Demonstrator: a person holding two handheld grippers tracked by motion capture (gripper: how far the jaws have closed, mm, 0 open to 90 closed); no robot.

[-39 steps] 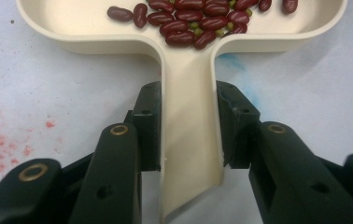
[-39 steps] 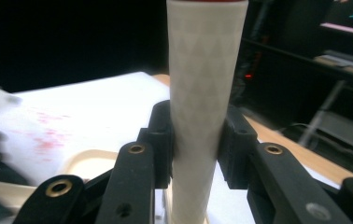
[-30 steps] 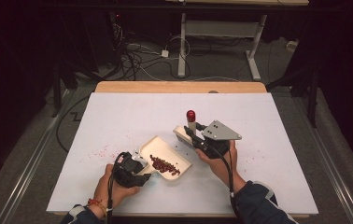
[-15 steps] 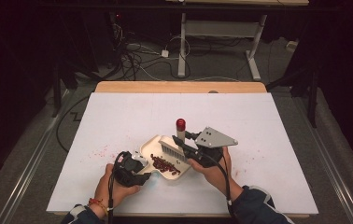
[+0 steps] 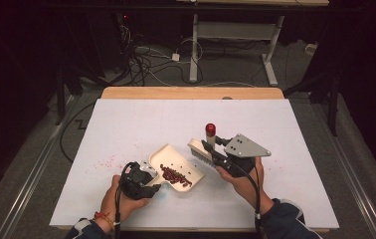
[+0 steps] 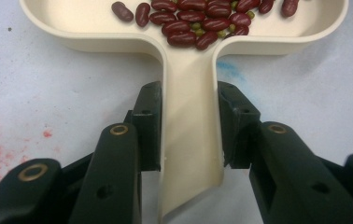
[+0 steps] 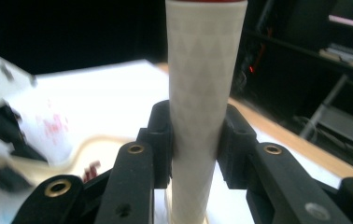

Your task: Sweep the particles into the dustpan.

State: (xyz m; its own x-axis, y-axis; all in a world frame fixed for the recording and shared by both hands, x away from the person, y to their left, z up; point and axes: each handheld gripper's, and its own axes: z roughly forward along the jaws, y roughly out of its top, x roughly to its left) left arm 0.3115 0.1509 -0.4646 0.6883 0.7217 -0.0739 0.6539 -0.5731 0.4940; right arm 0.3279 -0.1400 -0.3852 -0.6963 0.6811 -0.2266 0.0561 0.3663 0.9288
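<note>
Cream dustpan (image 5: 177,168) handle points at left tool (image 6: 188,126) clamping it; right tool (image 7: 195,135) grips upright brush (image 5: 202,148) handle

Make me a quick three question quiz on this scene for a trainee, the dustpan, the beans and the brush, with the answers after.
1. True or false: the left gripper is shut on the dustpan handle.
2. What does the right gripper hold: A a cup, B the brush handle, C a spoon?
3. Where do the red beans lie?

Key:
1. True; both jaws press its sides.
2. B; the brush hangs beside the dustpan rim.
3. Heaped in the dustpan, green ones among them, near the handle.
</note>
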